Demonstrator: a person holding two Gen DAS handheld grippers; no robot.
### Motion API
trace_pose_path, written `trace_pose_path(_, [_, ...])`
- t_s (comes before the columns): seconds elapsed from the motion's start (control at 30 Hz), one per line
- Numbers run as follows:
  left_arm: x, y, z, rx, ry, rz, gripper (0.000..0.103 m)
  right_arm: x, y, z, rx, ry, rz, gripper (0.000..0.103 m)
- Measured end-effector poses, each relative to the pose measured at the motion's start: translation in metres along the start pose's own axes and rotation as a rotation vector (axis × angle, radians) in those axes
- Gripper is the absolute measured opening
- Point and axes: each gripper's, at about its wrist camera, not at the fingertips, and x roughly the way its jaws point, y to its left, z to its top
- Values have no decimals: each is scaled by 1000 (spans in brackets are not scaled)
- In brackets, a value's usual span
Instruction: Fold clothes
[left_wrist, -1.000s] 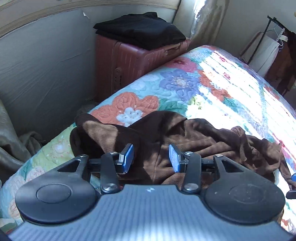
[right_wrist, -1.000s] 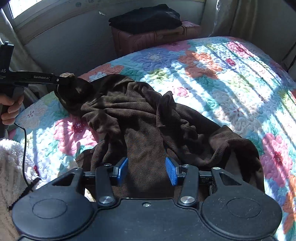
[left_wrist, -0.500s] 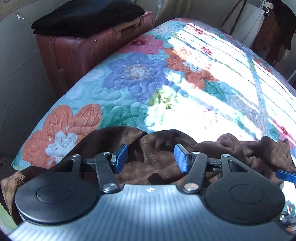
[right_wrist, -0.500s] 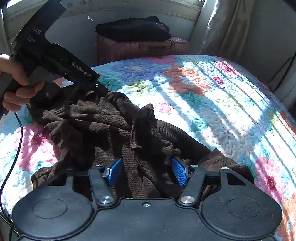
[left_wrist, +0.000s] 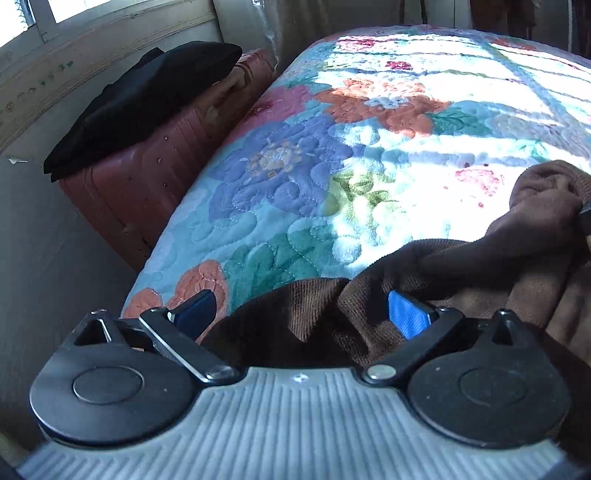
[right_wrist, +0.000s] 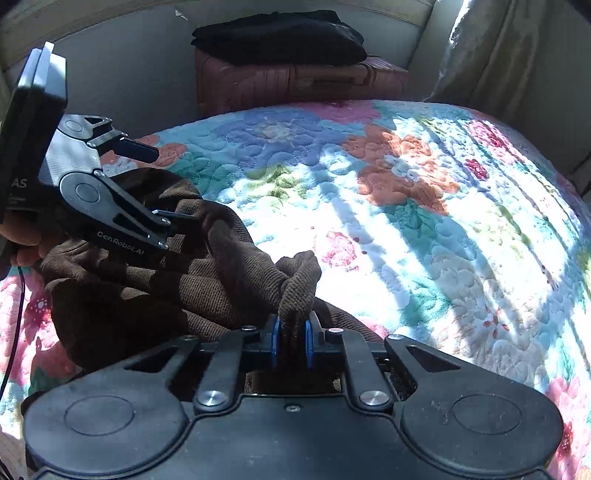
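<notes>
Right gripper is clamped on a bunched fold of the brown garment; blue pads pinch the ribbed knit from both sides, and the fold stands up above them. Left gripper is spread wide, blue pads well apart, with the garment's edge lying between them and under the right-hand pad; nothing pinched.

Bed: quilted floral cover, stitched puffy texture, flowers in blue, orange, pink, teal and green, striped with sunlight and shadow. Brown garment sits crumpled on the near-left part of the bed, against both grippers; fine corduroy-like rib, dull and soft.

Suitcase: dusty-pink hard shell with moulded ribs, standing right beside the far edge of the bed against the wall. Black folded clothes are stacked on top of it, matte, flat pile.

Curtain: beige, hanging in folds at the far right corner.

Left gripper body, in the right wrist view: black plastic linkage arms, ribbed grey faceplate, silver rivets. White print on the arm reads "GenRobot.AI"; the handle shows "AS", rest cut off.
</notes>
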Motion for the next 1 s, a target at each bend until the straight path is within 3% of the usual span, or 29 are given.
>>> trace_pose_path(0.03, [1,2,0,-22,-4,-18,102,-4,-4,1,-1,-25,-32,10])
trace_pose_path(0.1, [1,8,-1,-100,-1,-90,87,-13,-11,3,-10,-76,-105,8])
trace_pose_path(0.13, [0,12,-1,-141,1,-128,54,-16,-12,6,-33,-94,-155,8])
trace_pose_path(0.17, [-2,14,0,-178,7,-145,33,-18,-15,11,-45,-110,-165,8])
trace_pose_path(0.23, [-13,15,2,-222,-5,-124,23,-24,-20,20,-55,-138,-163,7])
trace_pose_path(0.3, [-32,14,2,-243,-47,-97,21,-36,-21,22,-63,-177,-167,7])
trace_pose_path(0.37, [-51,11,1,-225,-63,-100,21,-54,-23,19,-36,-207,-103,7])
trace_pose_path(0.5, [-73,9,-5,-211,-10,-240,21,-58,-16,0,-28,-114,78,8])
trace_pose_path(0.6, [-64,-2,-10,-163,81,-261,23,-41,1,-25,-46,37,194,7])
trace_pose_path(0.7, [-53,2,-13,-209,105,-228,29,-35,17,-40,-136,92,151,7])
trace_pose_path(0.8, [-51,8,-14,-217,101,-251,47,-31,20,-41,-160,117,119,7])
trace_pose_path(0.87, [-48,11,-16,-231,104,-255,56,-30,22,-43,-187,163,43,7])
trace_pose_path(0.93, [-41,13,-17,-250,121,-272,58,-28,21,-43,-220,170,-9,7])
trace_pose_path(1.0, [-34,12,-19,-271,148,-301,57,-30,12,-40,-177,152,1,7])
